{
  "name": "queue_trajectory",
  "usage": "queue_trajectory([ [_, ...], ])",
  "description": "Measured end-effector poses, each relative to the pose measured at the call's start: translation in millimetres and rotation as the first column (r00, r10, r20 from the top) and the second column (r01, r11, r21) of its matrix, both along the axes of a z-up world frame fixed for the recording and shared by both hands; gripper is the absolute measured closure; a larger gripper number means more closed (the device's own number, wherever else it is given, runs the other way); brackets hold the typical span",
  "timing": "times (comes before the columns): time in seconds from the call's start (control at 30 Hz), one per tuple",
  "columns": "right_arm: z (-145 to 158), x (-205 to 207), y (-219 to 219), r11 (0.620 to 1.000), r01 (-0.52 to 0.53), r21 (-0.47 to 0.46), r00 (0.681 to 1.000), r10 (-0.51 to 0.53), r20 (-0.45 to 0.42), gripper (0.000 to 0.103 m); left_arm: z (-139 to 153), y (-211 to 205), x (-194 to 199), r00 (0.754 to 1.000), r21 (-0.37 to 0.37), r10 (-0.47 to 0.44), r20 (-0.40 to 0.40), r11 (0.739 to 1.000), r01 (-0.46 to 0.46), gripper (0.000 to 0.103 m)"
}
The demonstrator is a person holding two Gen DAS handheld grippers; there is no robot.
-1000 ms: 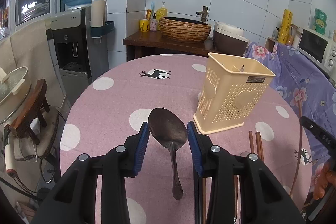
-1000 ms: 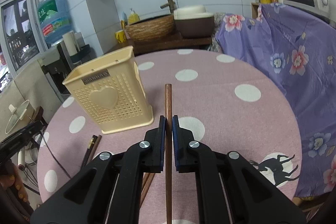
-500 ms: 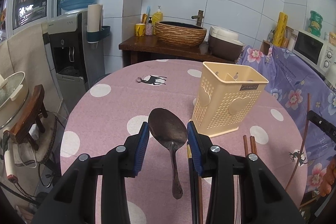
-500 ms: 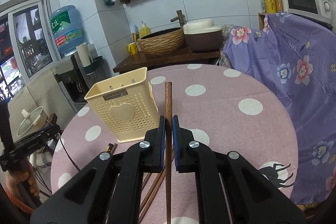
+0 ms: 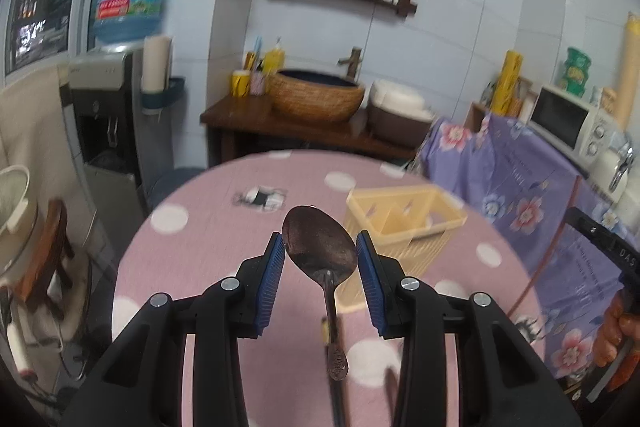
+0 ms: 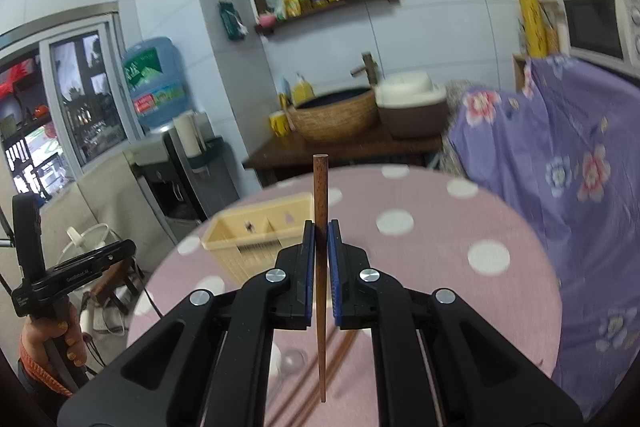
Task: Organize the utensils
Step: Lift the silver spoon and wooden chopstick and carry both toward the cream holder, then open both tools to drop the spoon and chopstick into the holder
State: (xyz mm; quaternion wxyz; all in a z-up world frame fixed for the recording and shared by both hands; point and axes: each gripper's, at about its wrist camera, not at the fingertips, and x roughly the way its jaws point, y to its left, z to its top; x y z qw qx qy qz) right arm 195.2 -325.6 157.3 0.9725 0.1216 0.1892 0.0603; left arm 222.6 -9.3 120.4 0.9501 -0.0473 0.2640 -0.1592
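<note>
My left gripper (image 5: 320,261) is shut on a dark metal spoon (image 5: 320,247), its bowl pinched between the blue pads, handle hanging toward me, lifted high over the pink dotted table (image 5: 200,247). The cream utensil holder (image 5: 404,223) stands below and to the right, its open compartments showing. My right gripper (image 6: 321,251) is shut on a brown wooden chopstick (image 6: 320,195) that points up and forward. The holder also shows in the right wrist view (image 6: 256,239), to the left under the gripper. More chopsticks (image 6: 340,347) lie on the table below it.
A purple flowered cloth (image 5: 540,187) covers furniture at the right with a microwave (image 5: 568,123) on it. A wooden side table (image 5: 304,127) holds a woven basin behind. A water dispenser (image 5: 116,99) and a stool (image 5: 48,251) stand at left.
Both grippers have risen well above the table with their utensils still held. The holder now appears lower and smaller, seen from above.
</note>
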Motion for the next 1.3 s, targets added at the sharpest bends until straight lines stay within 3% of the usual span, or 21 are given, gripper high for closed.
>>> queue_trajectory([
  [0.2,89,31,16,1.0,0.0,-0.023,0.988,0.003,0.152,0.096,73,-37,28,0.991,-0.011,-0.039,0.131,0.999,0.041,0.065],
  [0.37,111,67,28,0.999,0.04,-0.017,0.98,-0.036,0.194,0.096,81,-69,64,0.988,-0.018,-0.036,0.147,0.999,0.039,0.065],
  [0.47,93,83,37,0.997,0.06,-0.039,0.98,-0.051,0.192,0.096,58,-84,81,0.991,0.019,-0.022,0.133,1.0,0.02,0.065],
  [0.63,38,109,43,0.997,0.068,-0.043,0.993,-0.064,0.1,0.095,6,-93,91,0.996,0.068,-0.017,0.082,0.998,0.012,0.065],
  [0.83,-15,118,43,0.998,0.063,-0.024,0.998,-0.062,0.014,0.095,-26,-96,87,0.999,0.103,-0.017,0.05,0.995,0.012,0.065],
  [0.93,-28,121,43,0.998,0.063,-0.023,0.998,-0.063,-0.003,0.096,-39,-99,87,0.999,0.124,-0.025,0.028,0.992,0.022,0.065],
  [1.0,-33,122,43,0.998,0.062,-0.023,0.998,-0.062,-0.014,0.102,-46,-99,88,1.0,0.122,-0.026,0.012,0.992,0.024,0.065],
  [1.3,-38,118,38,0.998,0.066,0.004,0.998,-0.066,-0.016,0.102,-52,-94,88,1.0,0.111,-0.019,0.002,0.994,0.019,0.065],
])
